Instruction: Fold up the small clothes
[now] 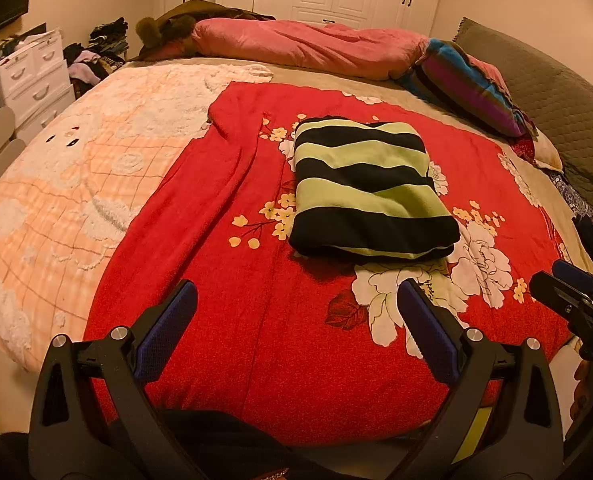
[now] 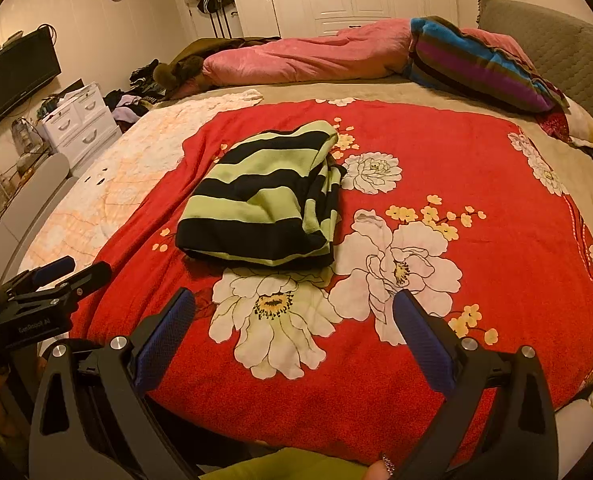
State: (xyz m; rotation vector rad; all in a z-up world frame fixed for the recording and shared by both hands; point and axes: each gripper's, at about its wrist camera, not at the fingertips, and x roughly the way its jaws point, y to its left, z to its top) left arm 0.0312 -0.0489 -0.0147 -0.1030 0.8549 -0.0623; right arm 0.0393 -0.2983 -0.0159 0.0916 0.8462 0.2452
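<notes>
A green-and-black striped garment [image 1: 366, 188] lies folded into a compact rectangle on the red floral blanket [image 1: 256, 320]; it also shows in the right wrist view [image 2: 264, 200]. My left gripper [image 1: 296, 304] is open and empty, held above the blanket in front of the garment, apart from it. My right gripper [image 2: 294, 308] is open and empty, also short of the garment. The right gripper shows at the right edge of the left wrist view [image 1: 568, 284], and the left gripper at the left edge of the right wrist view [image 2: 70, 270].
A peach checked quilt [image 1: 68, 184] covers the bed's left side. A pink duvet [image 1: 308, 46] and a striped blanket [image 1: 472, 84] lie at the far end. White drawers [image 2: 80, 120] stand left of the bed, a grey headboard [image 1: 552, 96] on the right.
</notes>
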